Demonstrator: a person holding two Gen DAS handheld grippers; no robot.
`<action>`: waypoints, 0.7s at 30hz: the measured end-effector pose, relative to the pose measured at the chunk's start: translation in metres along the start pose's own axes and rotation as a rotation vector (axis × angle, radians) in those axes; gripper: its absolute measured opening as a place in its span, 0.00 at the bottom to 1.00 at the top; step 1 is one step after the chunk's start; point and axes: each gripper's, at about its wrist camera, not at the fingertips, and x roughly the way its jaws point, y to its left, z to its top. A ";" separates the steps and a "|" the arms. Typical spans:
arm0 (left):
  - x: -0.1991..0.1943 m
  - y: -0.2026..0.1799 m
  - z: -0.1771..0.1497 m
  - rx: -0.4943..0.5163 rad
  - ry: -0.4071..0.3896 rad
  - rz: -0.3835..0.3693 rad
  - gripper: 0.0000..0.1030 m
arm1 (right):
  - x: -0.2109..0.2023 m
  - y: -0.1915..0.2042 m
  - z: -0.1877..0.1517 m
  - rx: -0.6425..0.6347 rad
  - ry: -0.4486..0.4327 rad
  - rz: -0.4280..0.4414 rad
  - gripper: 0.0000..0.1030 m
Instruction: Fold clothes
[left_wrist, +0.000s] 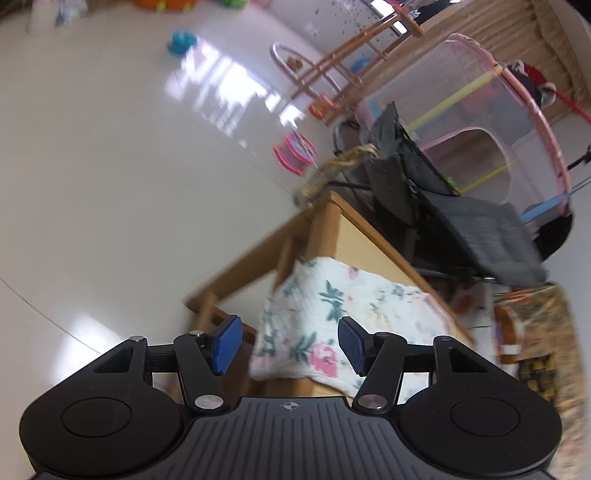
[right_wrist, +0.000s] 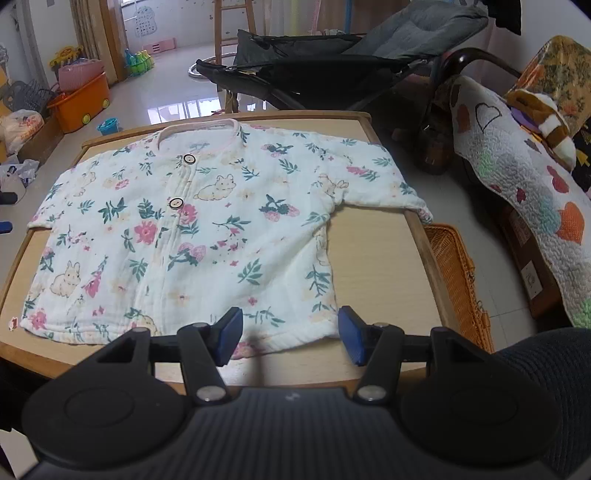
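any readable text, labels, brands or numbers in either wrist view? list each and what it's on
No text reads legibly in either view.
Wall chart behind the table: a grid of marks, too small to read.
White plastic bag on the floor at the left: red print, too blurred to read.
Left gripper body: a small crosshair emblem, no letters.
Floral baby shirt on the wooden table: rabbit and flower print, two buttons, no label visible.

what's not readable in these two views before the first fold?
- Floral shirt: the hem's middle is hidden behind the right tongs in the right wrist view.
- Right sleeve cuff droops over the table edge; its end is out of sight.
- Left wrist view: motion blur, and only one sleeve shows past the open left tongs.
- Shirt's back: underneath, unseen.
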 end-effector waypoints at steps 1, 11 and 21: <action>0.005 0.003 0.001 -0.016 0.012 -0.011 0.58 | 0.000 0.001 0.000 -0.004 0.000 0.000 0.55; 0.058 0.022 0.001 -0.097 0.121 -0.028 0.58 | 0.000 0.002 0.000 -0.010 0.003 -0.014 0.55; 0.068 0.028 -0.001 -0.111 0.167 -0.059 0.57 | 0.000 0.002 0.000 -0.014 0.005 -0.021 0.55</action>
